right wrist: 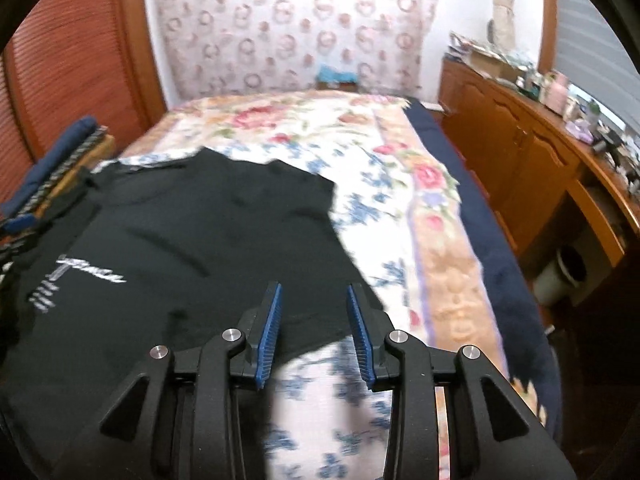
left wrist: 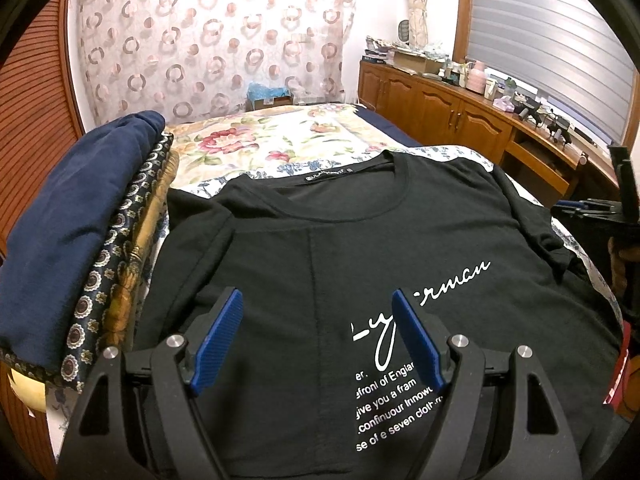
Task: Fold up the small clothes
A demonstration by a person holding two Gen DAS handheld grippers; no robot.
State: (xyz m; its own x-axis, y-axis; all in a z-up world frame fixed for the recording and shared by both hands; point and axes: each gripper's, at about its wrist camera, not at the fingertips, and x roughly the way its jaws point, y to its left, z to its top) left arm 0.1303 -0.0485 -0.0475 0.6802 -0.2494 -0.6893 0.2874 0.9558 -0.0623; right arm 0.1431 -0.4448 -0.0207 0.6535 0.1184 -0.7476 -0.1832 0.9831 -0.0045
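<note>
A black T-shirt (left wrist: 360, 240) with white lettering lies front up on the bed, collar at the far side; its left side looks folded over the middle. My left gripper (left wrist: 318, 300) is open and empty, above the shirt's lower front. In the blurred right wrist view the shirt (right wrist: 208, 232) lies left of centre. My right gripper (right wrist: 314, 292) is open and empty, above the shirt's right edge. Part of the right gripper shows at the right edge of the left wrist view (left wrist: 624, 200).
A flowered bedspread (left wrist: 288, 136) covers the bed. A stack of folded cloths (left wrist: 80, 232), navy on top, lies left of the shirt. Wooden cabinets (right wrist: 520, 168) with clutter on top run along the right. A curtain (left wrist: 216, 36) hangs on the far wall.
</note>
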